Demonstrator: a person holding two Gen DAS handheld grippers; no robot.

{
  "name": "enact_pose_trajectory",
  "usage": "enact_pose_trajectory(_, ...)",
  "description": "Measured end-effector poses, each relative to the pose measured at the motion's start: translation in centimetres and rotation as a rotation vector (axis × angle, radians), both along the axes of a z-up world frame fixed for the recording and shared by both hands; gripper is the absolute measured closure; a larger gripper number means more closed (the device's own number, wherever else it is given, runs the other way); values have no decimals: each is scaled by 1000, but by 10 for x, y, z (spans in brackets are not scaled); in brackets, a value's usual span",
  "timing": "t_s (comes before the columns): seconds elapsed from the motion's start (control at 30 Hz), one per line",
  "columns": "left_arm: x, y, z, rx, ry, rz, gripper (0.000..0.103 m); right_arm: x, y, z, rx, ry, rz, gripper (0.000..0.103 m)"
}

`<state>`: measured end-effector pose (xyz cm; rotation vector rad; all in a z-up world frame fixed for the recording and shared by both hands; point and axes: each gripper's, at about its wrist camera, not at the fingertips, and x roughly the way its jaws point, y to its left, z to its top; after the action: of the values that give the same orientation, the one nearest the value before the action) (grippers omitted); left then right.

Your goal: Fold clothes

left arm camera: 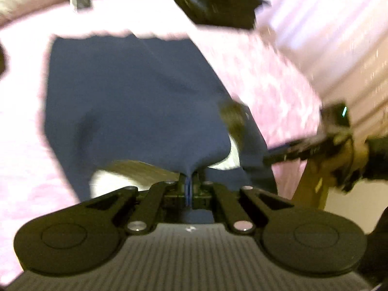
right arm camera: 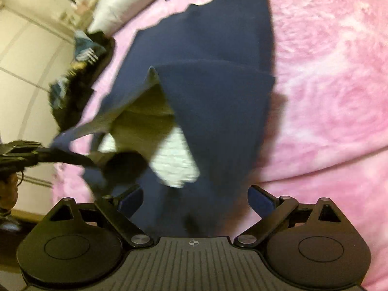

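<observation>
My left gripper (left arm camera: 189, 189) pinched a fold of the navy garment (left arm camera: 135, 101) between its closed fingers (left arm camera: 180, 190), the cloth draping onto the pink blanket (left arm camera: 21, 126), while my right gripper (left arm camera: 278, 156) reached toward it, blurred.

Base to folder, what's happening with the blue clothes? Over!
Left gripper shut on navy garment, lifted off pink blanket. Right gripper open, navy cloth draped between its fingers. Dark clothes pile lies off to the side.
</observation>
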<state>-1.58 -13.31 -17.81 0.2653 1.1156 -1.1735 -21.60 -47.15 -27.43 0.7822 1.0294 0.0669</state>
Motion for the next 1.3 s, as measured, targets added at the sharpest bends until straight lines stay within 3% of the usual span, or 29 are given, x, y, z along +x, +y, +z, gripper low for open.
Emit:
enact_pose_trajectory(0.03,6,16,13,-13,-13,25,103,-1,5,1,21,-19,-7,7)
enact_pose_trajectory(0.17,16,66,32,-5,-64,100,103,-6,38,-2,93,-53,0,31)
enact_pose_trajectory(0.47,9,106,0,46,-49,105,103,-49,80,9,-112,-79,-31,31)
enact_pose_trajectory(0.7,2,121,-22,81,-40,53,103,-39,90,-7,-221,-161,24,30)
enact_pose_trajectory(0.77,-1,123,-27,91,-46,41,103,-27,92,-15,-195,-192,88,30)
enact_pose_trajectory(0.87,-7,126,-31,104,-46,27,103,-13,100,-25,-73,-185,211,31)
enact_pose_trajectory(0.93,-13,128,-32,110,-48,6,103,-21,107,-23,46,-157,264,31)
enact_pose_trajectory(1.1,-34,129,-39,139,-44,-64,103,-53,128,-12,207,-96,375,31)
enact_pose_trajectory(1.2,-42,129,-49,158,-40,-83,103,-62,133,-11,181,-61,374,31)
enact_pose_trajectory(1.3,-42,133,-57,166,-32,-61,103,-65,118,-9,40,-91,241,30)
